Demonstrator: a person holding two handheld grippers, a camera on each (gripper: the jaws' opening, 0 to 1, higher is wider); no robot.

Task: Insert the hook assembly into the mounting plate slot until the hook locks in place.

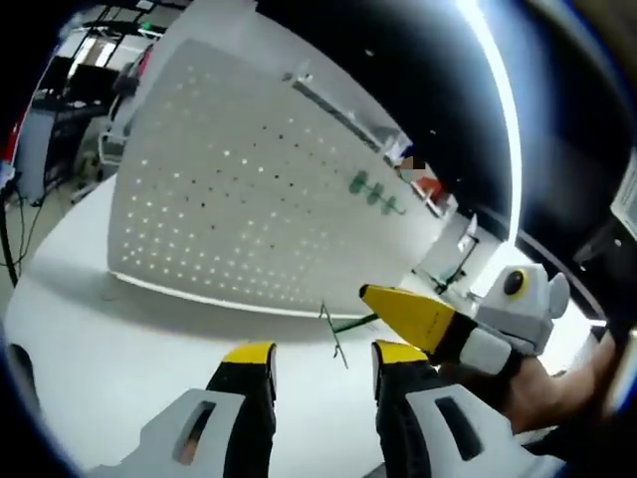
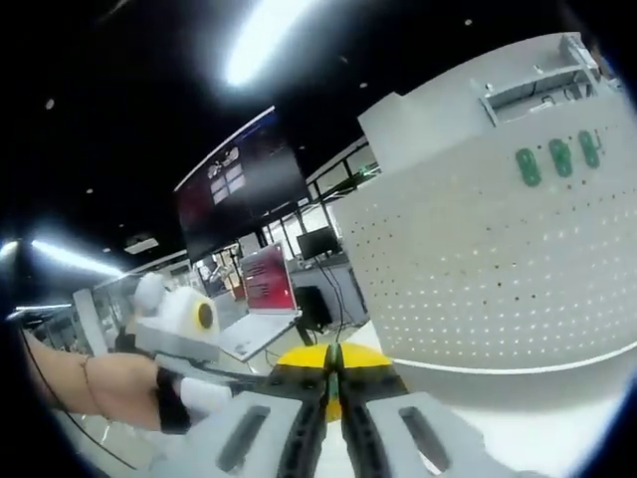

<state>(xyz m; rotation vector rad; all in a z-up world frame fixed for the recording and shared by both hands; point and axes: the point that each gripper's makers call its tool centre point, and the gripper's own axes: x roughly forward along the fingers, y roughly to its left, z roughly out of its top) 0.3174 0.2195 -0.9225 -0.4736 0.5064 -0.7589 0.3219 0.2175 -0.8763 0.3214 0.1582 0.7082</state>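
The left gripper (image 1: 311,360) is hovering with jaws apart over the white table (image 1: 109,368). The right gripper (image 2: 333,370) is clamping its jaws on the green hook assembly (image 1: 343,327), near the table's middle, before the upright perforated mounting plate (image 1: 249,209).

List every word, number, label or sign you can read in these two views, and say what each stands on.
No text can be read.
Big dark screen: pale marks near its top, too blurred.
Laptop: red display, any text too small.
Pegboard: three green pieces, no writing legible.
Left gripper and right gripper: no visible labels.
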